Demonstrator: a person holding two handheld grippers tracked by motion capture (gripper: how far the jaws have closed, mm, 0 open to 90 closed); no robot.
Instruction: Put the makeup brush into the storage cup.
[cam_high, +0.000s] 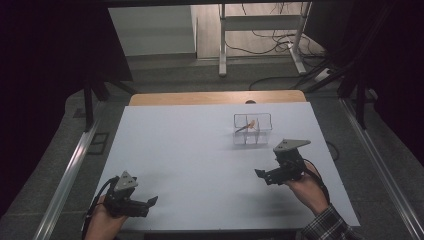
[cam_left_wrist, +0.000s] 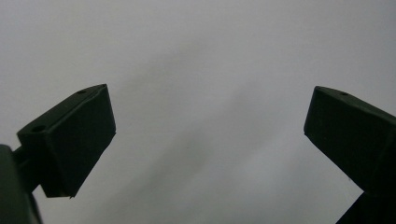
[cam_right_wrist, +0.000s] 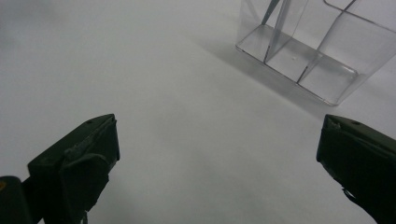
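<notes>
The desk (cam_high: 200, 165) is the largest thing here, a pale, bare white surface with a strip of wood showing along its far edge. It carries little: a clear divided box toward the far right and the two grippers near the person's edge.

The clear box (cam_high: 252, 128) stands upright on the desk, well beyond the right gripper and a little to its left in the high view. Thin walls split it into compartments. In the right gripper view the clear box (cam_right_wrist: 308, 51) sits at the upper right, its base flat on the desk.

The left gripper (cam_high: 141, 205) is held low at the near left corner, its jaws pointing toward the middle of the desk. In its own view the left gripper (cam_left_wrist: 210, 135) has its jaws spread wide apart with nothing between them but desk.

The right gripper (cam_high: 263, 175) is held near the right side, its jaws pointing left. In its own view the right gripper (cam_right_wrist: 217, 158) also has its jaws spread wide and holds nothing.

Smallest is an orange-tipped stick (cam_high: 248, 125), leaning tilted in a rear compartment of the clear box, apart from both grippers.
</notes>
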